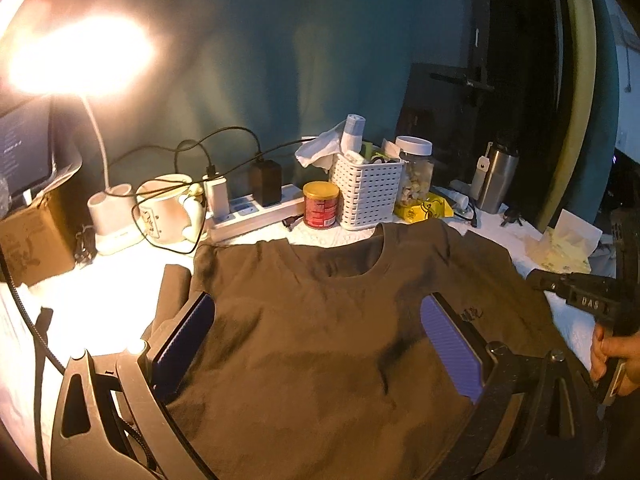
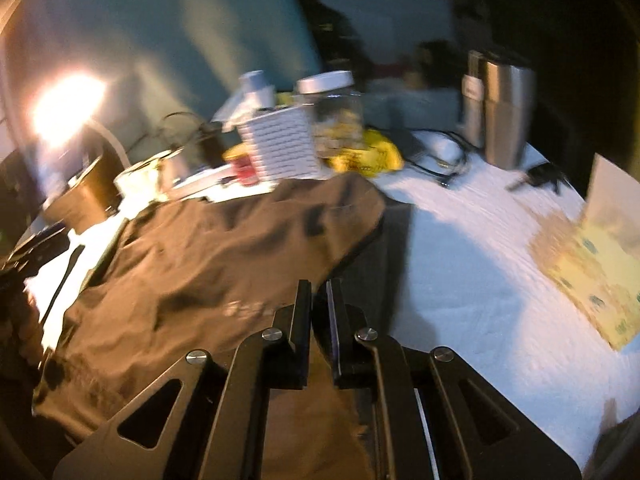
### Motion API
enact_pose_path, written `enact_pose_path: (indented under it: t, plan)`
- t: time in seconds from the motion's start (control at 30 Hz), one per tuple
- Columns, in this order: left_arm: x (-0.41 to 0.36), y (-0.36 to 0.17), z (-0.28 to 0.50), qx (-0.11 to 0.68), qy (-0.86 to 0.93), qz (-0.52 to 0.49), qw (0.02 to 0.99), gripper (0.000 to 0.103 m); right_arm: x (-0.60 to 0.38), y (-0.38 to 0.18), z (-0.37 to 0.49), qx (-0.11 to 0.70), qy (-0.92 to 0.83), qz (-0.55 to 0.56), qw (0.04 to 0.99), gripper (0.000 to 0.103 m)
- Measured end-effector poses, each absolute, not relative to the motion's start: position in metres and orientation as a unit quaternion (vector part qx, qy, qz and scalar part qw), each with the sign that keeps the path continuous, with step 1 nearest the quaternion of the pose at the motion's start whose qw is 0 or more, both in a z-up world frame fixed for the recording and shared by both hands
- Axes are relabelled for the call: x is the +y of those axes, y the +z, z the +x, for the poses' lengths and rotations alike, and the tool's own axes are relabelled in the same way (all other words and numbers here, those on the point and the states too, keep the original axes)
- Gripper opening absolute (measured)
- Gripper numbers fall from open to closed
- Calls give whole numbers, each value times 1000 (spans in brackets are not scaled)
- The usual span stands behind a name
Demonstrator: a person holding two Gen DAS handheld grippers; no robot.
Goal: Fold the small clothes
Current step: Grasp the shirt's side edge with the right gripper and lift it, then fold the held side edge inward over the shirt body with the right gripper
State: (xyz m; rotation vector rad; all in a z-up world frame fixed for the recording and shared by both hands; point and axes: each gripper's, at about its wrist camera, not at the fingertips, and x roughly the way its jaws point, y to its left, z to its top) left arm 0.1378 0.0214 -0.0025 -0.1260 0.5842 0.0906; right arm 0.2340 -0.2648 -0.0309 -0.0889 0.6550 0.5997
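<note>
Right hand-held gripper [image 2: 320, 304] clenched on brown shirt's [image 2: 208, 256] edge; left hand-held gripper [image 1: 316, 320] released above it.

Brown T-shirt [image 1: 320, 320], spread on table, right edge lifted

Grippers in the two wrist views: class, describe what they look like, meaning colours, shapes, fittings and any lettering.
The left gripper has a black frame with teardrop cut-outs, two flat fingers faced with ribbed purple-blue pads, and a black braided cable beside it. The right gripper is black too, with linkage arms joined by round silver pins. Pale raised letters mark its body in the left view.
</note>
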Motion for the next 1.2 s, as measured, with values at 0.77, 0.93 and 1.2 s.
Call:
enact_pose_path:
  t: [0.77,0.93,1.2]
  plan:
    - [56,-14,114,299,49,-71,950,102,-217,-46,204,341,252,-128,897,56]
    - [70,-18,114,296,55,-68,951,102,-220,-45,239,355,206,-104,906,56]
    - [88,-28,126,309,58,-80,946,102,-215,-66,283,394,151,-92,902,56]
